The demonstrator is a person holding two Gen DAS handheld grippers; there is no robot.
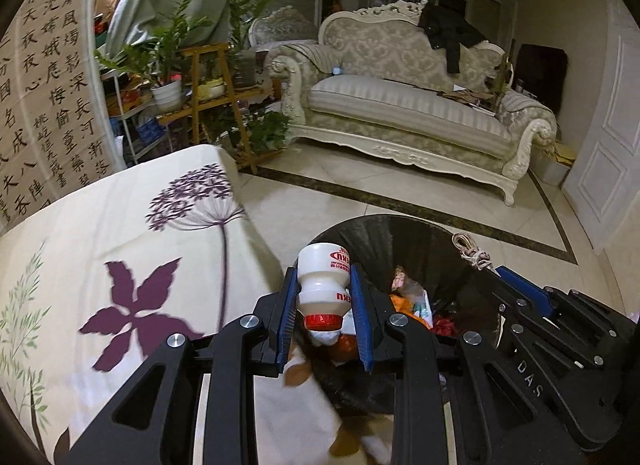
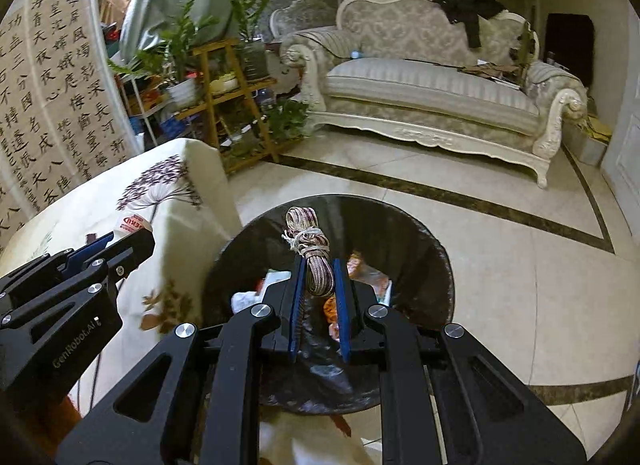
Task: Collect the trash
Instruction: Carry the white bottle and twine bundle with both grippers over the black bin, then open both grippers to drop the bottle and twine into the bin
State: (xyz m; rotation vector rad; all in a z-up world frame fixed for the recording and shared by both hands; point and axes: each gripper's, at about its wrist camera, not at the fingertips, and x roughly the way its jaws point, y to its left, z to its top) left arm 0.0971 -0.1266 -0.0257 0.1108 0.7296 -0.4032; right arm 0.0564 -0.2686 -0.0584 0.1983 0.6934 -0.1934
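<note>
Left wrist view shows my risk: the bin [image 1: 400, 233] sits tight against the table [image 1: 120, 225], so a bottle [image 1: 325, 289] let go early from my left hand-held gripper [image 1: 325, 317] lands on cloth. My right hand-held gripper [image 2: 318, 297] pinches a cord bundle [image 2: 310, 241] over the bin; loose ends may snag.

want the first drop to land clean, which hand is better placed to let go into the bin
Right. Its rope bundle hangs over the open bin. The left's white bottle sits at the bin's near rim, beside the tablecloth.
</note>
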